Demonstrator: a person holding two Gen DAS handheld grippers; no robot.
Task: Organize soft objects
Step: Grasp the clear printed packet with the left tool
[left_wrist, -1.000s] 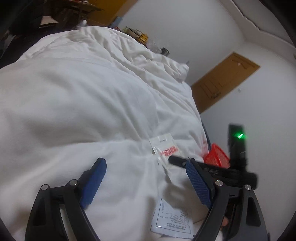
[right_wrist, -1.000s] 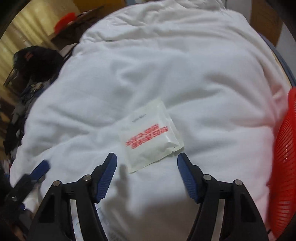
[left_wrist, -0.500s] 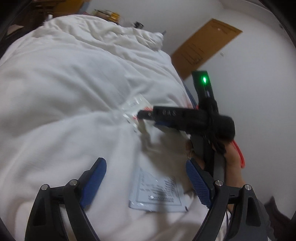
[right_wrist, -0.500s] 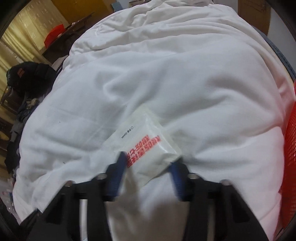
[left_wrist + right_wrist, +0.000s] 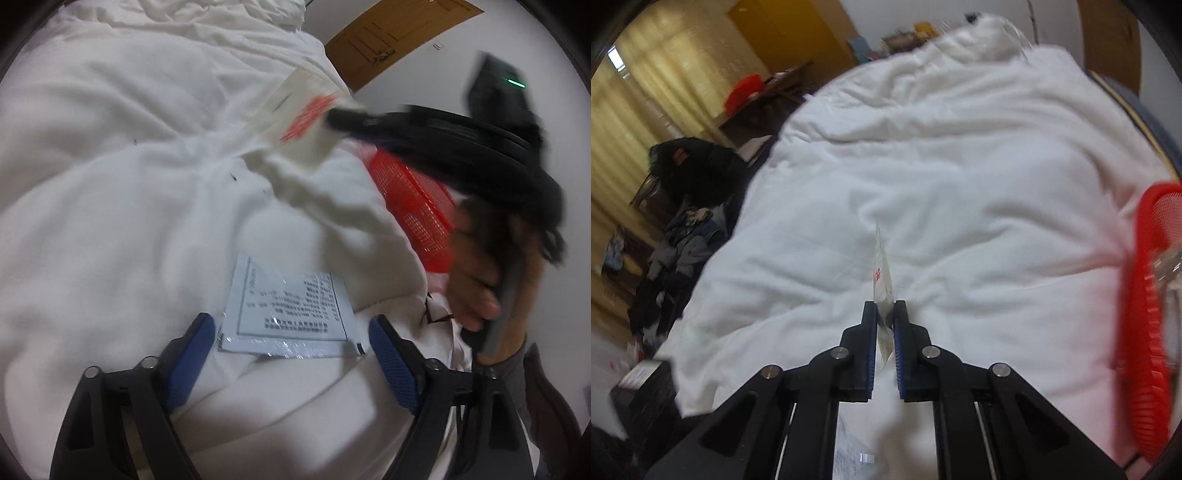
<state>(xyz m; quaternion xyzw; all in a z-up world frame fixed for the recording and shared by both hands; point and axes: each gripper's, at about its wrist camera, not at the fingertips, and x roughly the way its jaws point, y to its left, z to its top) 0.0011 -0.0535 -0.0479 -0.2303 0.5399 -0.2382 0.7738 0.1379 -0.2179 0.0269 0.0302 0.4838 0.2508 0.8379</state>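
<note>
My right gripper (image 5: 885, 314) is shut on a white packet with red print (image 5: 881, 280), held edge-on above the white duvet (image 5: 960, 166). In the left wrist view the same packet (image 5: 301, 114) hangs lifted from the right gripper (image 5: 334, 117), blurred by motion. My left gripper (image 5: 291, 328) is open, its blue pads on either side of a flat pale-blue packet with black print (image 5: 288, 306) lying on the duvet (image 5: 110, 184).
A red mesh basket (image 5: 417, 203) stands at the bed's right edge, also in the right wrist view (image 5: 1145, 314). A dark pile of clothes (image 5: 690, 206) and a desk lie left of the bed. A wooden door (image 5: 388, 40) is in the far wall.
My right gripper shut on the red-printed packet and lifted it off the duvet. My left gripper moved closer to the pale-blue packet, which now lies between its pads.
</note>
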